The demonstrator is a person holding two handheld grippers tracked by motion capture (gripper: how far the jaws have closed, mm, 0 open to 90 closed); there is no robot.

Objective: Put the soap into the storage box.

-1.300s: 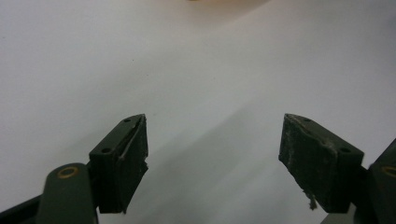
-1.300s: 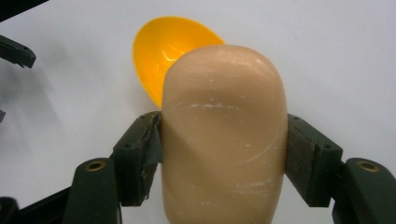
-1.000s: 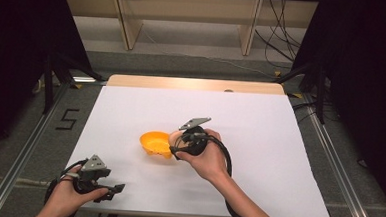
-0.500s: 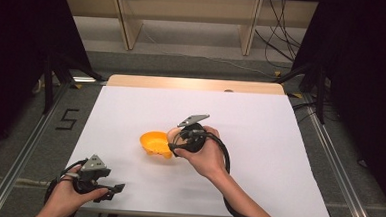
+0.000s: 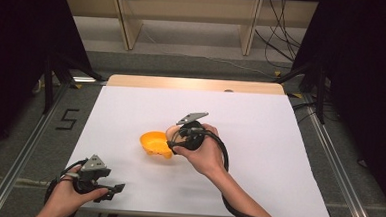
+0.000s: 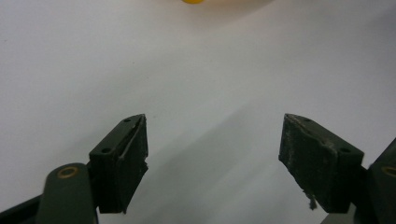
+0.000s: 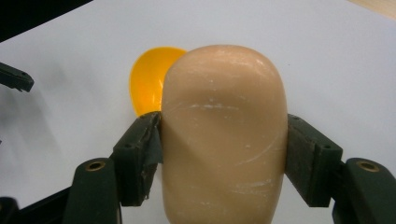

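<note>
- Near the middle of the white table [image 5: 279, 143], a smooth beige egg-shaped object [image 7: 223, 135] is gripped by the right gripper [image 5: 175, 137], one jaw pressed against each of its sides.
- Behind that object in the right gripper view, an orange bowl [image 7: 147, 84] is seen resting on the table; from the high view, the held object is placed at the bowl's right edge, though contact between them cannot be told.
- At the table's near left corner, the left gripper [image 5: 116, 190] is held low by the person's left hand [image 5: 66, 199], well apart from the bowl.
- Its jaws are spread wide with nothing between them, and bare white tabletop is seen in the gap.
- Scuffs are seen on the beige surface.
</note>
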